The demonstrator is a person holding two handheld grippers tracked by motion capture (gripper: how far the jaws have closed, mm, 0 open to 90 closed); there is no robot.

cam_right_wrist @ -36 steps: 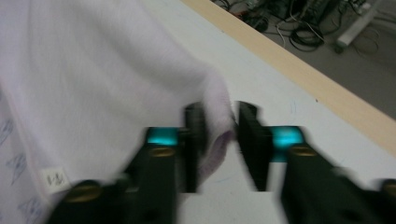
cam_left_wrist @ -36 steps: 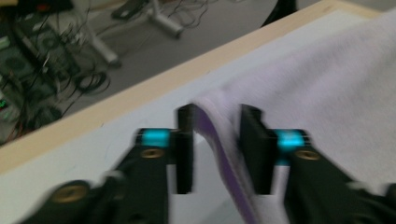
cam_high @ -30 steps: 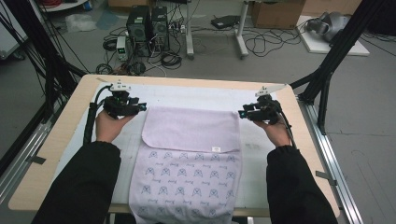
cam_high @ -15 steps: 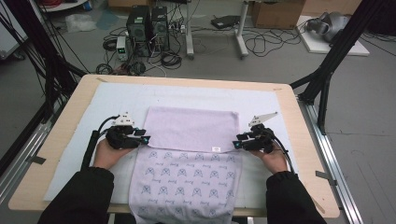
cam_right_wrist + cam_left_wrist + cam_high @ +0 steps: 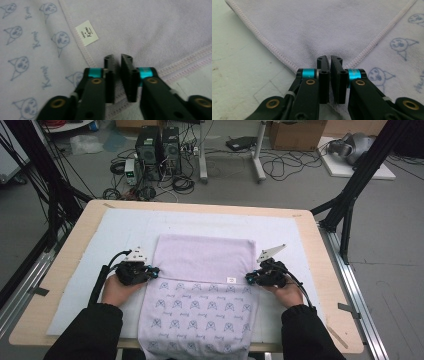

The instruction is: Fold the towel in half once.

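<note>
The folded towel (image 5: 202, 285) is pinched at its left corner by the left gripper (image 5: 151, 270) and at its right corner by the right gripper (image 5: 250, 278), both jaws having just closed on it.

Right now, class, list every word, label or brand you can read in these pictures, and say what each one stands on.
"Kuromi": seemingly, in script on the small white label sewn at the hem of the lilac towel; the tiny line above it is too small to read.
Blue handwritten words between the printed cartoon faces, seemingly the same name: too blurred to be sure.
Nothing else is readable.
</note>
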